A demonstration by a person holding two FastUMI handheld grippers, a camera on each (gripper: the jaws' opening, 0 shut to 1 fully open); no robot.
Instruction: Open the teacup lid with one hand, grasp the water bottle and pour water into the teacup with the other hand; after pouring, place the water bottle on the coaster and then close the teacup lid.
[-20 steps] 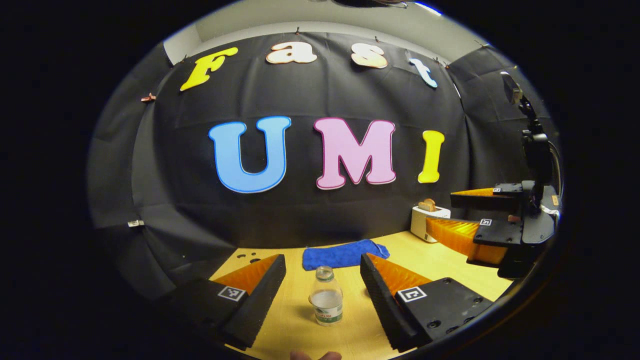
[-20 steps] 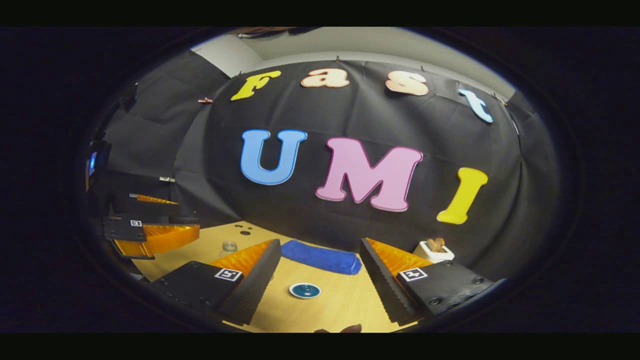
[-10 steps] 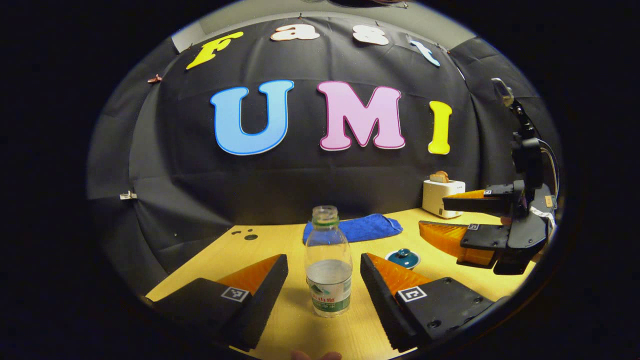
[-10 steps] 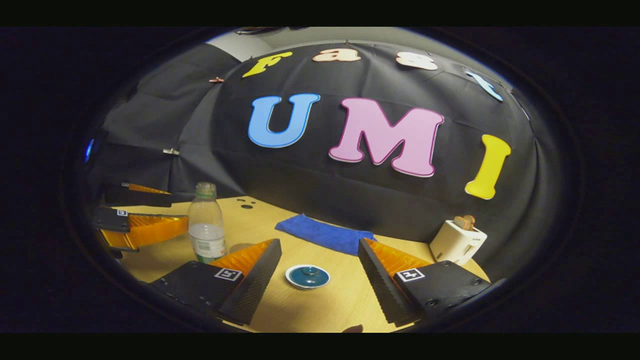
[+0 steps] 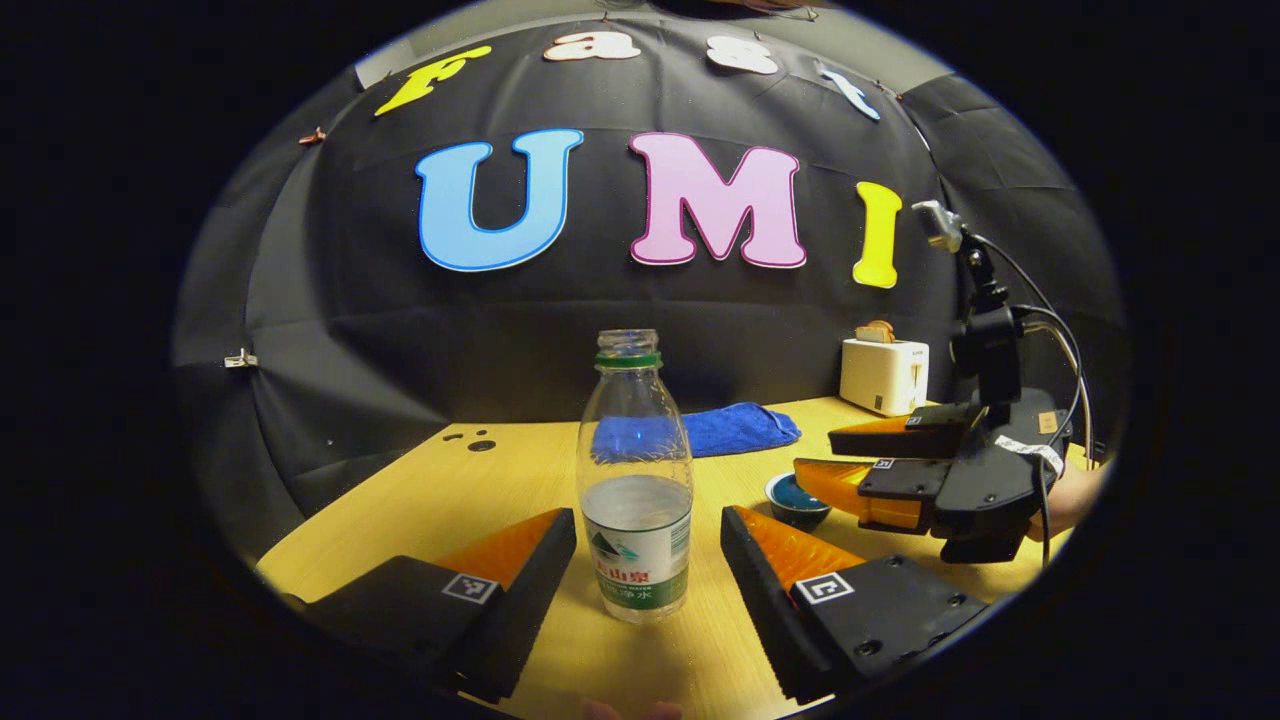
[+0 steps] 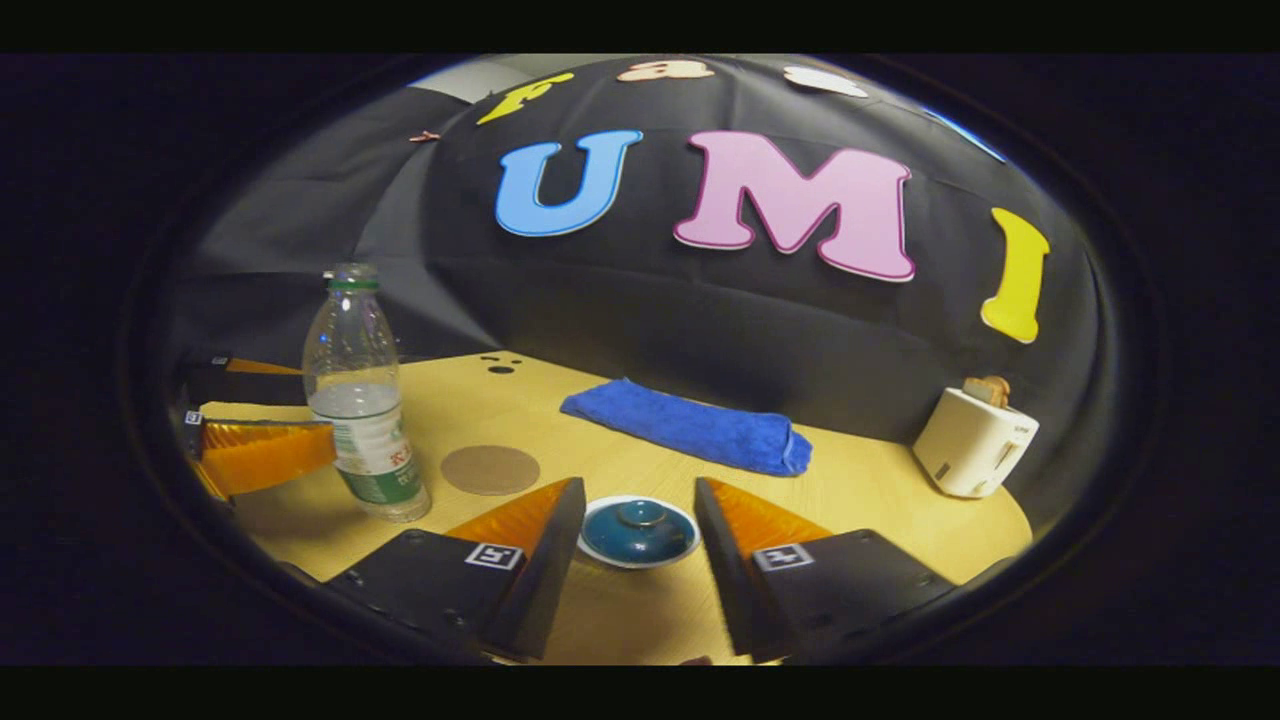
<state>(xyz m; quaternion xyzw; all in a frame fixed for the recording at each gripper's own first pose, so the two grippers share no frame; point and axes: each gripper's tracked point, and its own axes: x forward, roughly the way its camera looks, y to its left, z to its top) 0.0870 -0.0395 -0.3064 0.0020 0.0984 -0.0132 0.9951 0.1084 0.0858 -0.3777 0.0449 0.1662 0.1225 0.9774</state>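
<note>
Jaws apart around water bottle [image 5: 637, 480], green label unreadable; teacup lid [image 6: 639, 530] on

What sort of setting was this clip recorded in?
Most likely a staged recording booth, not a real kitchen: a black cloth wall backs a light wooden table, where a few household props stand, among them a white toaster, a folded blue towel and a clear plastic water bottle.

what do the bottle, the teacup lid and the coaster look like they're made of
Water bottle: clear thin plastic, see-through with a printed label. Teacup lid: probably glazed ceramic, glossy teal with highlights. Coaster: matte brown disc, maybe cork or wood; can't tell.
</note>
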